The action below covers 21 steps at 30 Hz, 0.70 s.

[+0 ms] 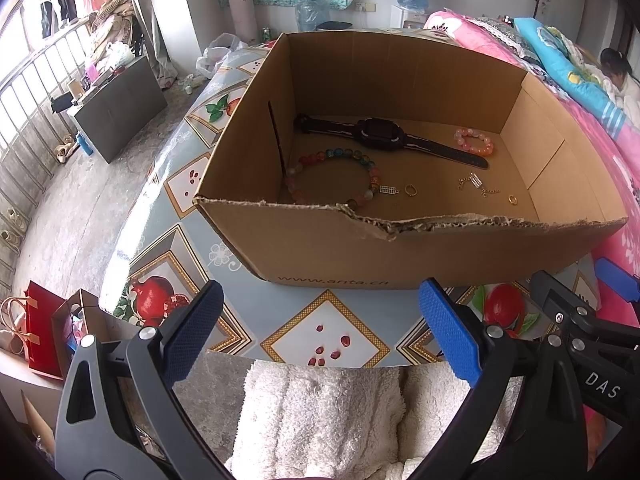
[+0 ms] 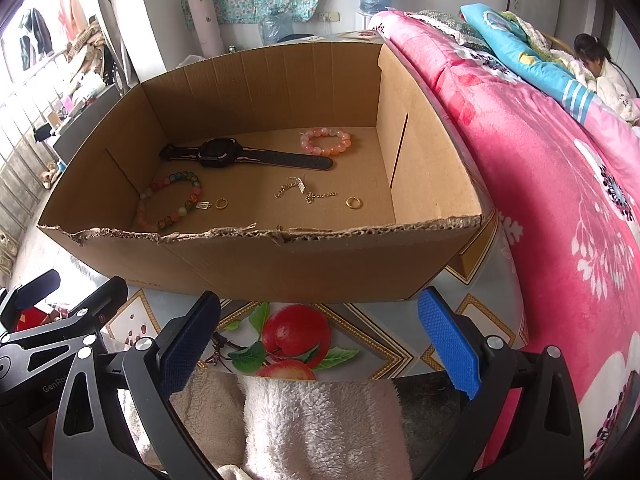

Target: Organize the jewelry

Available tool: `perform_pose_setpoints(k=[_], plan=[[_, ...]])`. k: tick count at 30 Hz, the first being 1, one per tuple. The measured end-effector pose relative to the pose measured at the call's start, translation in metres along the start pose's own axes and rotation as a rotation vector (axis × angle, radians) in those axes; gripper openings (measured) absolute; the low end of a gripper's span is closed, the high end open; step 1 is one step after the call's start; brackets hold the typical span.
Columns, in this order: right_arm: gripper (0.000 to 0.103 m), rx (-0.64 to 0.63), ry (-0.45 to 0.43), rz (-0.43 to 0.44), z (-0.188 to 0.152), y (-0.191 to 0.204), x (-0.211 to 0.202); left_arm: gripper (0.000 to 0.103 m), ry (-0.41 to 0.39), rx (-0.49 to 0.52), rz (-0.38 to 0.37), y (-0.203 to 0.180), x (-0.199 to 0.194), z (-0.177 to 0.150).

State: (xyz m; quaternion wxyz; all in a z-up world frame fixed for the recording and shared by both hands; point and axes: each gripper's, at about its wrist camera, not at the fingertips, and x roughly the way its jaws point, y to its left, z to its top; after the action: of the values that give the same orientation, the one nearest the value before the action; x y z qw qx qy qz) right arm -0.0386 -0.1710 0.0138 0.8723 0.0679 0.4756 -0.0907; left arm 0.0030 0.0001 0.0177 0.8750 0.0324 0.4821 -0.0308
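Left tongs [image 1: 320,332]: released, blue pads spread wide, nothing between them; held low over the near edge of the desk [image 1: 328,336], short of the cardboard box [image 1: 400,252].
Right tongs [image 2: 320,336]: also released and empty, beside the left ones, pointing at the same box.
Cardboard box: open-topped, torn along its near rim, sitting on the fruit-patterned desk cover.
Black watch [image 2: 240,156]: laid flat with strap stretched out, toward the back of the box floor.
Pink bead bracelet [image 2: 326,142]: just beside the right end of the watch strap, near the back wall.
Multicoloured bead bracelet [image 2: 170,200]: front left corner; a small charm hangs from it.
Gold rings: one [image 2: 221,203] just right of that charm, another [image 2: 354,202] further right, apart.
Gold chain [image 2: 304,192]: loose in the middle, between the two rings.
Pink floral bed cover [image 2: 560,184]: just right of the desk.
Fleece-clad lap [image 2: 316,428]: white, below both tongs.
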Motion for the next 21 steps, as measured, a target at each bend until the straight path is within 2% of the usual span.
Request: perform_pose_setpoints(k=[21], plan=[[0.096, 0.002, 0.002, 0.002, 0.0001, -0.0011, 0.0012, 0.094, 0.001, 0.001, 0.004, -0.0006, 0.0004, 0.0002]])
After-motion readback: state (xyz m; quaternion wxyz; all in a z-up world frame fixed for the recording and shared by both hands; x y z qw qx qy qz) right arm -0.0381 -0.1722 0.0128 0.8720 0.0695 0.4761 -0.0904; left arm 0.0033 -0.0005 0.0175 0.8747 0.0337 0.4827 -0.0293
